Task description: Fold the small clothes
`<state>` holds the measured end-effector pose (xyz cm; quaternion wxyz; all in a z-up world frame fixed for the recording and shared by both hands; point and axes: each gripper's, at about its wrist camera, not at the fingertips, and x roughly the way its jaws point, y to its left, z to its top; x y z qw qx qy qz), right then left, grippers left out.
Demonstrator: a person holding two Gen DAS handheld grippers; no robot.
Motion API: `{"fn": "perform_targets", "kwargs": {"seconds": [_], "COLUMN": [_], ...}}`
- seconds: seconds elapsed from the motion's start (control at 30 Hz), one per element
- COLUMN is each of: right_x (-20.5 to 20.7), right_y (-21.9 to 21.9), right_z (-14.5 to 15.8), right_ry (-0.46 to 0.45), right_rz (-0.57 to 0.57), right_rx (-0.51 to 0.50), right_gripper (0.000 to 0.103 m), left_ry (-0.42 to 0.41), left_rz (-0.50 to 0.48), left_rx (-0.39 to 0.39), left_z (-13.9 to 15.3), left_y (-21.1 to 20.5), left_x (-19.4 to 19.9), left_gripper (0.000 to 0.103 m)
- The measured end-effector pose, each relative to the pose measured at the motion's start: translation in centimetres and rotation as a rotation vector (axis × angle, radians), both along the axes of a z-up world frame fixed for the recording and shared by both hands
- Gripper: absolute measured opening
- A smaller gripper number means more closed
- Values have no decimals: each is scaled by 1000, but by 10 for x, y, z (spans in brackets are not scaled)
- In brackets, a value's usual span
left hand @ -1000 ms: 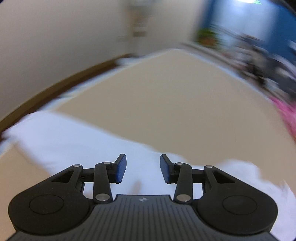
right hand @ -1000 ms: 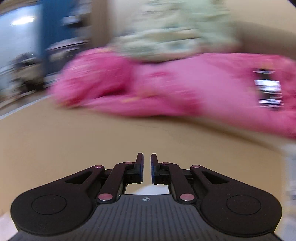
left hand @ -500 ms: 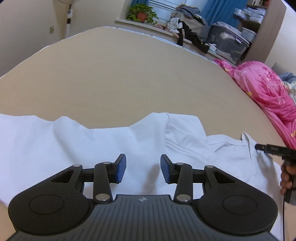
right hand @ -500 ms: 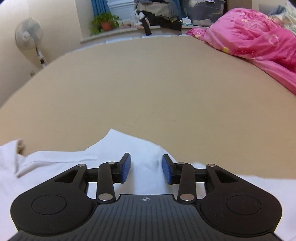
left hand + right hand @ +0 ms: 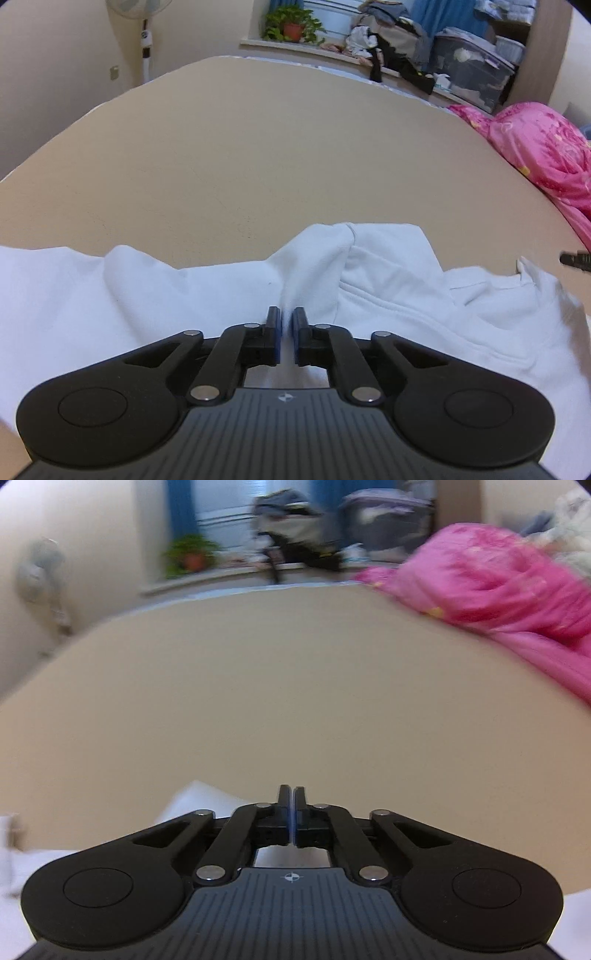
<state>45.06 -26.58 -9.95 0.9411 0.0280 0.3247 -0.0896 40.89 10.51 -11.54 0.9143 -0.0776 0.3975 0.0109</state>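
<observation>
A white garment (image 5: 388, 280) lies rumpled on the beige bed surface (image 5: 258, 166), spread across the lower half of the left wrist view. My left gripper (image 5: 286, 317) is down on it. Its jaws are closing, and a raised ridge of the cloth is pinched between the blue pads. The black tip of the other tool (image 5: 574, 258) shows at the right edge, beside the garment's collar. In the blurred right wrist view my right gripper (image 5: 291, 794) is shut. The white garment (image 5: 199, 801) lies under its fingers. Whether any cloth is caught between them does not show.
A pink quilt (image 5: 543, 155) is heaped at the bed's right side. Beyond the far edge are a windowsill with a potted plant (image 5: 291, 26), piled clothes and storage boxes (image 5: 469, 70). A standing fan (image 5: 146, 33) is at the left wall.
Both pairs of jaws stood open over the white cloth half a second ago and are now together, the left on a fold. A second ago both views were swinging and blurred.
</observation>
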Motion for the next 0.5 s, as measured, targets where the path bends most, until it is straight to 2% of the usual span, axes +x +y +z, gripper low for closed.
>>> {"fn": "perform_targets", "kwargs": {"seconds": [0.07, 0.1, 0.2, 0.27, 0.3, 0.33, 0.37, 0.4, 0.43, 0.5], "right_x": [-14, -27, -85, -118, -132, -141, -153, -170, -188, -218], "right_y": [-8, -11, -1, 3, 3, 3, 1, -3, -10, -17], "right_z": [5, 12, 30, 26, 18, 7, -4, -9, -6, 1], "right_ry": [29, 2, -62, -23, 36, 118, 198, 189, 172, 201], "right_rz": [8, 28, 151, 256, 285, 273, 232, 200, 164, 116], "right_rx": [92, 143, 168, 223, 223, 191, 148, 151, 190, 247], "right_gripper": [4, 4, 4, 5, 5, 5, 5, 5, 5, 4], "left_ry": [-17, -29, -35, 6, 51, 126, 153, 121, 128, 147], "left_rz": [-6, -23, -107, -153, -170, -174, -173, -179, -185, -185], "left_rx": [-43, -58, -97, -125, -123, -97, -62, -37, -15, -8], "left_z": [14, 21, 31, 24, 16, 3, -5, -1, 4, 14], "left_y": [3, 3, -3, -6, -9, -12, -14, -17, -21, -22], "left_x": [-5, -8, -15, -17, -16, -14, -18, -25, -30, -42], "left_gripper": [24, 25, 25, 29, 30, 28, 28, 28, 30, 30]}}
